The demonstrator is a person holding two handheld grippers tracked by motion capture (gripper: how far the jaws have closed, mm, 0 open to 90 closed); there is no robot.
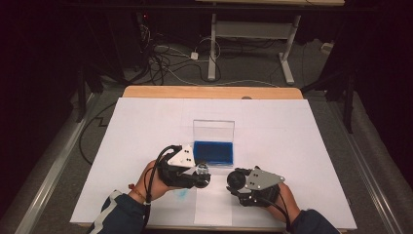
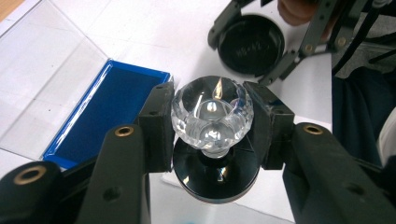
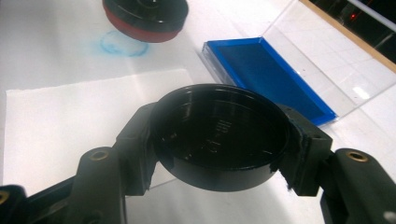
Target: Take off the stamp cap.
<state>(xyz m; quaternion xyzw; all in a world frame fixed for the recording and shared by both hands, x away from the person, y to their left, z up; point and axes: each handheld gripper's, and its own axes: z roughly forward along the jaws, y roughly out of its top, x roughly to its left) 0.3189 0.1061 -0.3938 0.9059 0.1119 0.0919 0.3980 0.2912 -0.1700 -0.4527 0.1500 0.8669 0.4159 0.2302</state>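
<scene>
Clear faceted crystal-knobbed stamp [image 2: 212,114] sitting pinched in left gripper [image 2: 212,121]; right gripper [image 3: 219,140] clamping round black plastic cap [image 3: 219,133], beside blue ink pad [image 1: 213,152].

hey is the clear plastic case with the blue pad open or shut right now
Open. The clear plastic case with the blue pad has its transparent lid standing upright behind the exposed pad.

Clear faceted glass stamp handle [image 2: 212,112] on round black base, upright, clamped just above white paper. Round black cap [image 3: 218,135] held apart to its right, hollow side up.
</scene>
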